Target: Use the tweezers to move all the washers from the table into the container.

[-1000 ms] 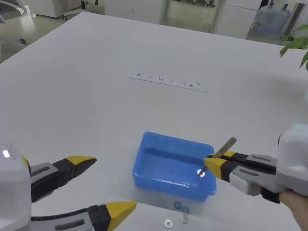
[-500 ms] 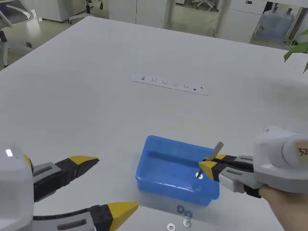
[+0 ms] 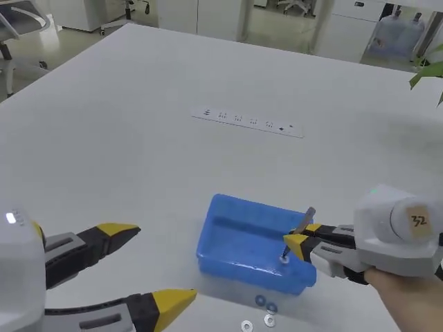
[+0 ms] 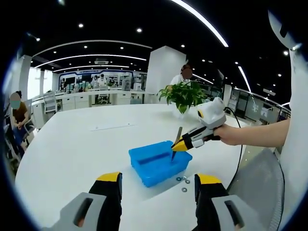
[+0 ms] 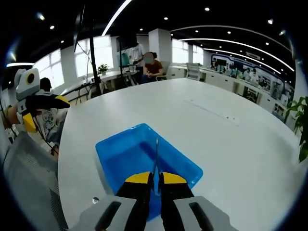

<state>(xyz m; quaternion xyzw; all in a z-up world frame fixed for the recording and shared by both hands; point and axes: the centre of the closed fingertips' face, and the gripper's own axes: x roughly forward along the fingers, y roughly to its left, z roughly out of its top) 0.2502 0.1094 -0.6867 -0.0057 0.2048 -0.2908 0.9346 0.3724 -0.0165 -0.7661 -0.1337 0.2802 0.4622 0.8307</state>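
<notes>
Several washers [image 3: 260, 301] lie loose on the white table [image 3: 138, 145] just beside the near wall of the blue container [image 3: 235, 264], so the task looks well short of done. Right gripper [image 3: 295, 242] has its jaws pressed together on the tweezers [image 3: 305, 217], which slant down with their tips over the container's floor near its right-hand end. A small pale speck at the tips may be a washer, but it is too small to be sure. Left gripper [image 3: 163, 263] hovers to the near left of the container, jaws spread wide and holding nothing.

The step in hand looks like a drop into the container. To do it well, I would have the tips inside the rim and low over the floor before easing the squeeze, so the washer lands flat rather than bouncing or rolling out over the wall. Ease the squeeze only a little: enough for the tweezers to spring apart, not so much that they slip from the jaws. If the washer clings to a tip, a light tap on the floor should free it
</notes>
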